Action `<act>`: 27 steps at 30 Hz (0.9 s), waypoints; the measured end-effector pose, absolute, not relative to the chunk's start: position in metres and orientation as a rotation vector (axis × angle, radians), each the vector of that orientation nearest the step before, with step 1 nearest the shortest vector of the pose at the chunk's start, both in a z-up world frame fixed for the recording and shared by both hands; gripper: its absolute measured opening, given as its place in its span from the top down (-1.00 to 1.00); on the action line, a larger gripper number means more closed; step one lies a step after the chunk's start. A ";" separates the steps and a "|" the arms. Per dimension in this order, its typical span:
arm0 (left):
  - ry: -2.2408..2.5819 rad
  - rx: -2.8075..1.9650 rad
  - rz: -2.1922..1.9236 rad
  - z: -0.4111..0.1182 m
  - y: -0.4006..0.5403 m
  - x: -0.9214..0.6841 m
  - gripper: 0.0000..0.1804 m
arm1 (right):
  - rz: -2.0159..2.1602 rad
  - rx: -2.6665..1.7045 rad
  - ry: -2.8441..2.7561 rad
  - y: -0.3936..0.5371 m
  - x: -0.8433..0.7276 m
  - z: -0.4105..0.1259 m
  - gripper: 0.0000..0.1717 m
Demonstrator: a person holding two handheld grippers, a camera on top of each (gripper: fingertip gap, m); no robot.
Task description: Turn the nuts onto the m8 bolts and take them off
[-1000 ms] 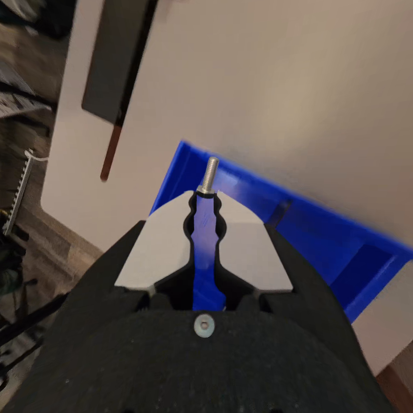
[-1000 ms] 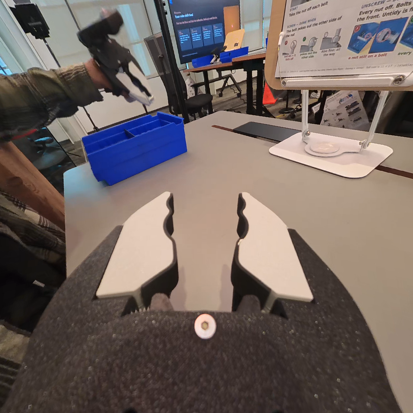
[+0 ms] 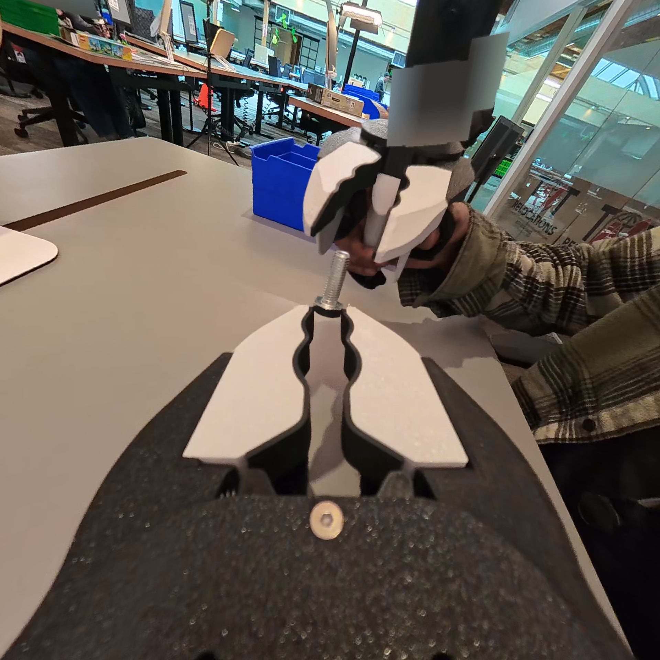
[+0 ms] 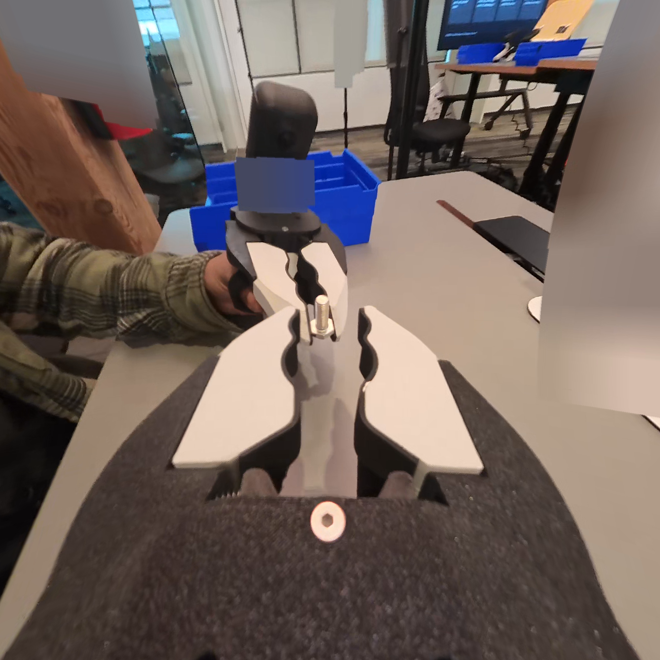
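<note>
The hex-head bolt (image 3: 332, 282) is clamped by its head in the left gripper (image 3: 326, 310), thread upward above the table (image 3: 143, 285). The right gripper (image 4: 326, 314) – parted, empty – is best centred on the shank before closing.

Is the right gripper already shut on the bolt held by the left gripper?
No: the right gripper's fingers stand apart beside the bolt, not touching it.

left gripper (image 3: 326, 309) with bolt (image 3: 333, 282), now facing narrowed right gripper (image 4: 328, 314)
</note>
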State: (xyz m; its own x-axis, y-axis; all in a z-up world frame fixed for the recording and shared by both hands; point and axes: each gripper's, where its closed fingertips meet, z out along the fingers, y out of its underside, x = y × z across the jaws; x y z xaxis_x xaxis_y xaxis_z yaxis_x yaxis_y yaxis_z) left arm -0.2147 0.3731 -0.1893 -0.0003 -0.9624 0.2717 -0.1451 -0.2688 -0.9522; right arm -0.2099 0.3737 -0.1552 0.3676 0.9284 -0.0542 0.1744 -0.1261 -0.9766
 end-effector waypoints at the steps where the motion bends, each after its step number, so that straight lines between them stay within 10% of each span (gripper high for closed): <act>1: 1.189 -1.513 -1.356 -0.190 0.373 -0.215 0.85 | 0.893 -1.569 -1.033 0.375 -0.212 -0.157 0.64; 12: 1.211 -1.552 -1.319 -0.202 0.377 -0.225 0.84 | 0.923 -1.592 -1.254 0.379 -0.239 -0.175 0.92; 19: 1.075 -1.759 -1.086 -0.219 0.395 -0.277 0.35 | 0.902 -1.753 -1.322 0.409 -0.250 -0.236 0.92; 27: 1.025 -1.655 -1.107 -0.174 0.367 -0.301 0.45 | 0.893 -1.830 -1.388 0.412 -0.265 -0.277 0.92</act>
State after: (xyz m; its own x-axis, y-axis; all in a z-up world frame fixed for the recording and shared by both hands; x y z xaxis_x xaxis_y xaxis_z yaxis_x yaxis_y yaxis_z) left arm -0.3006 0.3667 -0.1743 0.2649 -0.9357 0.2329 -0.1597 -0.2808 -0.9464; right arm -0.2647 0.4121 -0.2772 0.2021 0.9712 -0.1262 0.5170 -0.2152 -0.8285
